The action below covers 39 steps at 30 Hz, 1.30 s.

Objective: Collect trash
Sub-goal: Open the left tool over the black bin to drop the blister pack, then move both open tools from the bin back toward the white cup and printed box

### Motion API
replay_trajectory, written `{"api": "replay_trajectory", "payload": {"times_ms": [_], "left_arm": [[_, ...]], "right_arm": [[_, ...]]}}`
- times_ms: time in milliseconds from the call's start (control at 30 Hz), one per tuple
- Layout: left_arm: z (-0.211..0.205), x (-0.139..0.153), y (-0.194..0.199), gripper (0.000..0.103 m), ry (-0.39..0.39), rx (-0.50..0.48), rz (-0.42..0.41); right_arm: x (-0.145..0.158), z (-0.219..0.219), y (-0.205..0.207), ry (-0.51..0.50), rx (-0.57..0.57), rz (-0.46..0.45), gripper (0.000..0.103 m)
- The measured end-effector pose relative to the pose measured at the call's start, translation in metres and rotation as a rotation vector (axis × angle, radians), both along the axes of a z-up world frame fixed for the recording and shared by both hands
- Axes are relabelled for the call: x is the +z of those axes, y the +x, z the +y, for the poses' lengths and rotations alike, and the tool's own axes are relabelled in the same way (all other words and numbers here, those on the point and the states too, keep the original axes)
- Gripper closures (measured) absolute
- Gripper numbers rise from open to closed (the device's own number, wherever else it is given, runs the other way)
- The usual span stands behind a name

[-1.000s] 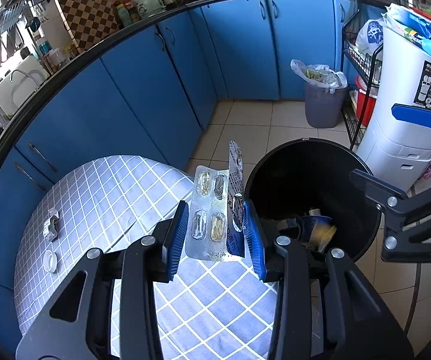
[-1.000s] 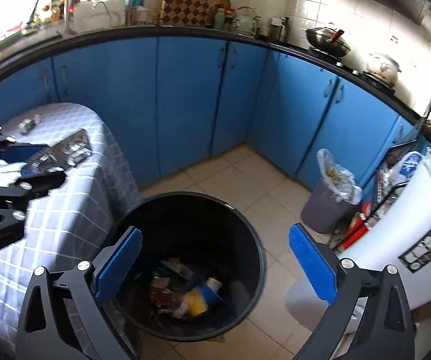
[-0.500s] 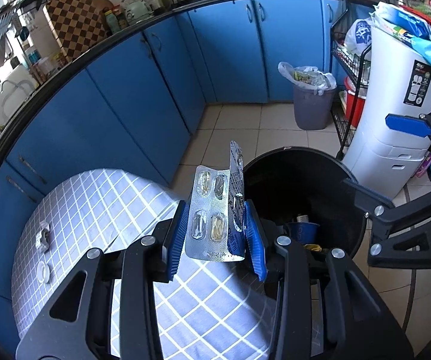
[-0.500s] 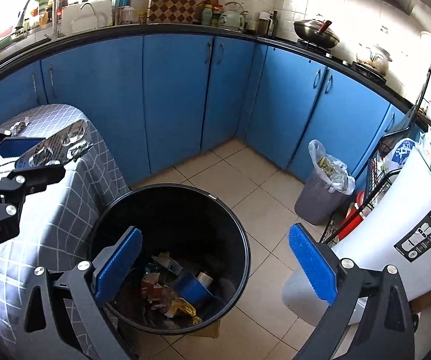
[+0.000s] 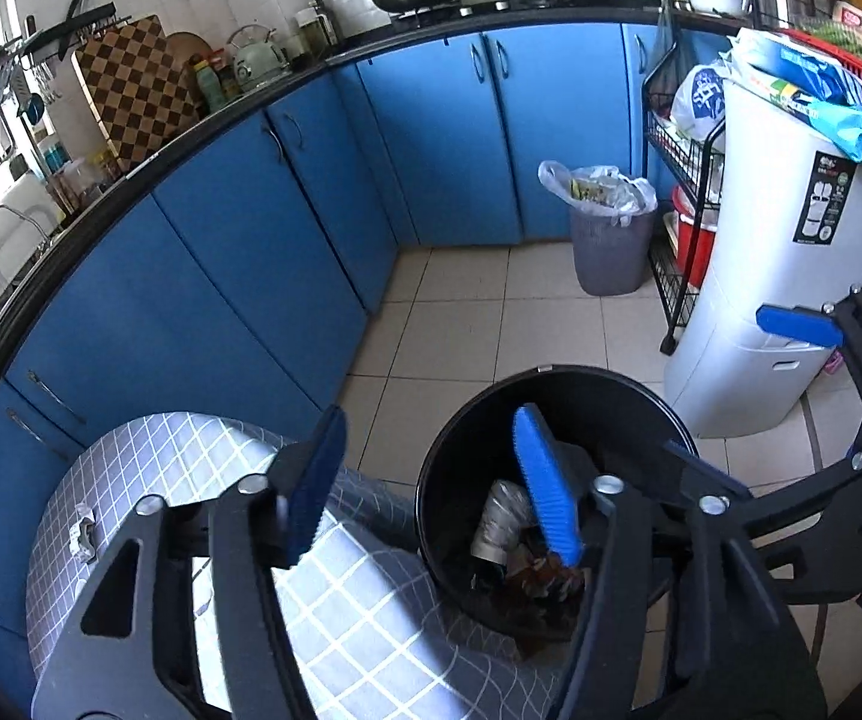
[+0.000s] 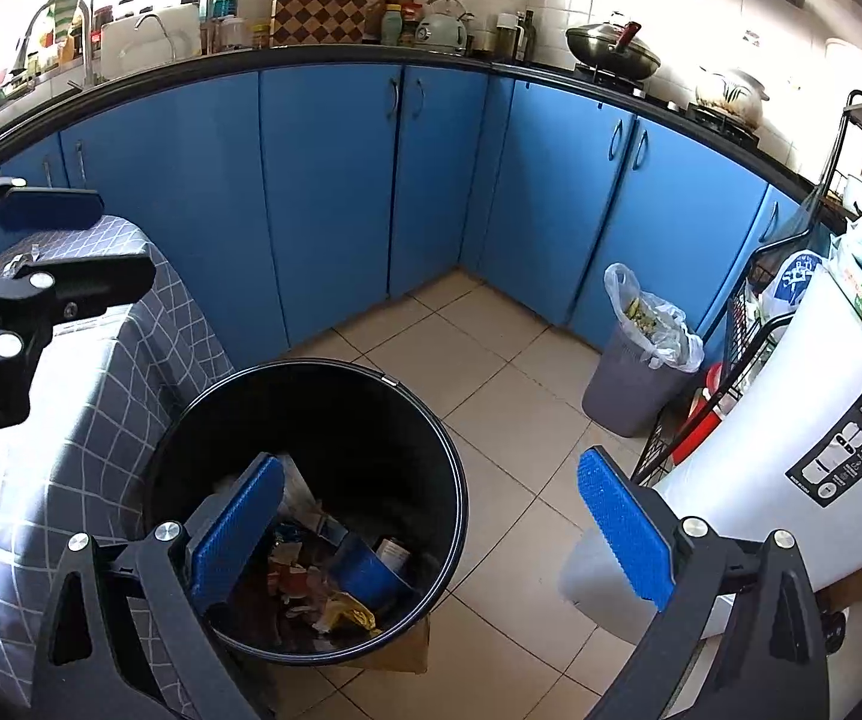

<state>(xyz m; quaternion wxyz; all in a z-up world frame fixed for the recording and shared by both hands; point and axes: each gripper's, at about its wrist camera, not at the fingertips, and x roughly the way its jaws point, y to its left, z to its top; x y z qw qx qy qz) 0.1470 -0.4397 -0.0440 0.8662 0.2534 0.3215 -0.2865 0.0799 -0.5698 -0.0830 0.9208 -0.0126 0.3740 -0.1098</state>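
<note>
My left gripper (image 5: 431, 480) is open and empty, its right finger over the black trash bin (image 5: 658, 402) beside the table. The blister pack is no longer between its pads; a silvery piece (image 5: 496, 519) lies among the trash inside the bin. My right gripper (image 6: 425, 531) is open and empty above the same bin (image 6: 454, 480), which holds mixed trash (image 6: 335, 594). A small crumpled foil scrap (image 5: 81, 534) lies on the grey checked tablecloth (image 5: 149, 456) at the left.
Blue kitchen cabinets (image 5: 287, 228) curve behind. A grey bin with a plastic liner (image 5: 610, 234) stands in the corner. A white appliance (image 5: 790, 276) and a black wire rack (image 5: 676, 180) stand on the right. Beige tiled floor (image 5: 478, 324) lies between them.
My left gripper has opened and let go of the blister pack, which is gone from its pads. Both grippers have moved a little relative to the bin.
</note>
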Motion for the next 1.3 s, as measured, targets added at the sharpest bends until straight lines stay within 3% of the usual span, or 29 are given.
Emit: {"api": "replay_trajectory", "payload": {"times_ms": [67, 200, 333, 400, 933, 1300], "left_arm": [[0.002, -0.001, 0.001, 0.030, -0.006, 0.003, 0.000], [0.004, -0.004, 0.003, 0.029, 0.001, 0.007, 0.006], [0.007, -0.004, 0.005, 0.016, -0.007, 0.013, 0.022], [0.008, -0.003, 0.003, 0.004, -0.008, 0.015, 0.016], [0.019, 0.000, 0.003, 0.003, -0.008, 0.033, 0.016], [0.055, 0.012, 0.008, 0.003, -0.045, 0.081, 0.011]], "right_arm": [[-0.002, -0.001, 0.001, 0.005, 0.000, 0.001, 0.007], [-0.003, 0.000, 0.003, 0.010, 0.005, 0.002, 0.007], [-0.002, 0.002, 0.004, 0.007, 0.008, -0.001, 0.007], [0.000, 0.002, 0.003, 0.007, 0.009, -0.004, 0.007], [0.008, 0.012, 0.003, -0.004, 0.015, -0.001, 0.007], [0.025, 0.040, 0.008, -0.042, 0.050, -0.012, 0.007]]}}
